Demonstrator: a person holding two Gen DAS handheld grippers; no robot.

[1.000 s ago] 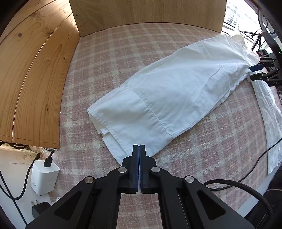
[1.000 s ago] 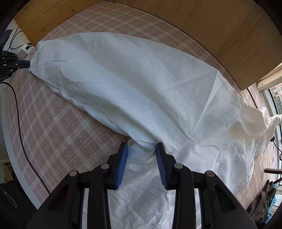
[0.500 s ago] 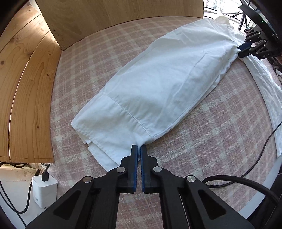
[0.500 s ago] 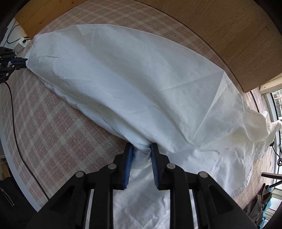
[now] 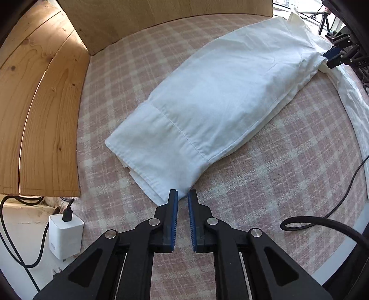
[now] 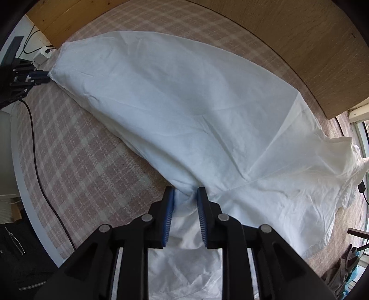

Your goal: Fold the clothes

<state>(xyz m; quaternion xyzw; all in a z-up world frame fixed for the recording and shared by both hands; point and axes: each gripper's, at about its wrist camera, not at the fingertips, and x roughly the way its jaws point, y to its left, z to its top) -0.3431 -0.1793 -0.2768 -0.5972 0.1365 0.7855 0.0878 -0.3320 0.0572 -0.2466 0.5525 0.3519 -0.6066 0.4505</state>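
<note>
White garment (image 5: 221, 97) on checked cloth (image 5: 276, 184) — left gripper (image 5: 183, 198) parted; right gripper (image 6: 184, 193) astride fabric

Bright daylight enters from a window (image 5: 299, 7) at the far right, which is blown out to white. The white cloth (image 5: 219, 92) takes a cool bluish cast with soft shadows in its creases. A sunlit streak glows on the wood panel (image 5: 34, 103). Both fisheye views bend straight edges and darken to black at the corners; focus is sharp throughout.
</note>
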